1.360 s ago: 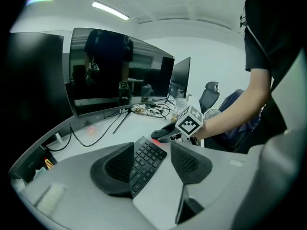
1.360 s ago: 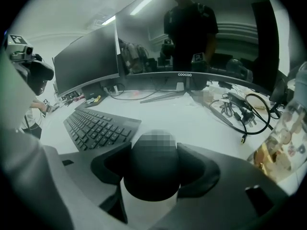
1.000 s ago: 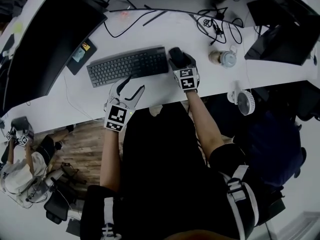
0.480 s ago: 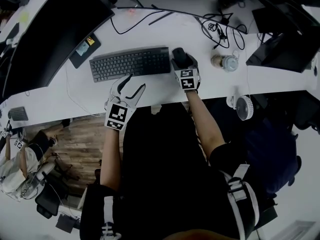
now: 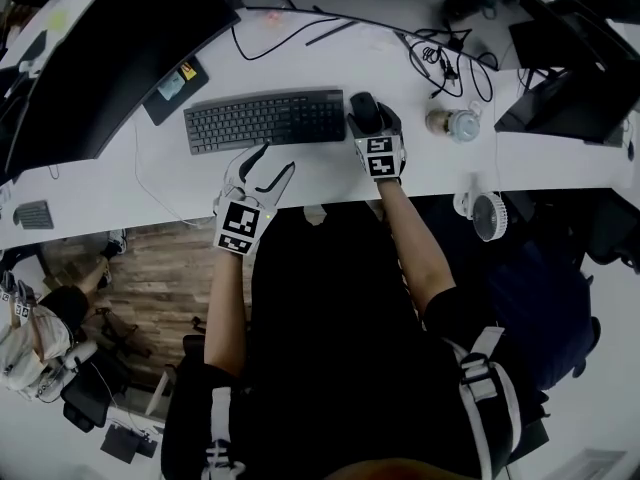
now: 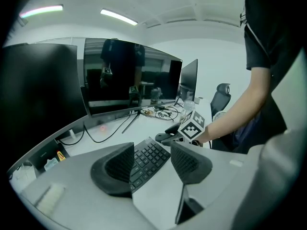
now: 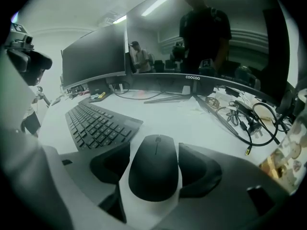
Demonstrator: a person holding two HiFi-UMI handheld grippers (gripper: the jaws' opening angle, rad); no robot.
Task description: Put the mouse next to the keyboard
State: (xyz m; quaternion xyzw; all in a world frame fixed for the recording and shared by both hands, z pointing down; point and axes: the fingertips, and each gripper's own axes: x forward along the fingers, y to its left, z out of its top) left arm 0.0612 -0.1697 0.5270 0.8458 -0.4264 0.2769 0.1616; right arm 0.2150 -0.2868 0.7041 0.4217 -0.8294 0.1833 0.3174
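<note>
The mouse (image 7: 154, 169) already lies on the bench (image 5: 330, 173) just right of the keyboard (image 5: 265, 119), between your right hand-held gripper's (image 5: 373, 126) jaws, which have just been opening, so only withdrawing seems left; your left hand-held gripper (image 6: 152, 163) is open, empty.

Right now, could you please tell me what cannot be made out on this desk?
Keyboard key legends: too small in the head view and both gripper views.
Monitor: cut off by the head view's upper left edges.
Cup contents: too small in the head view.
</note>
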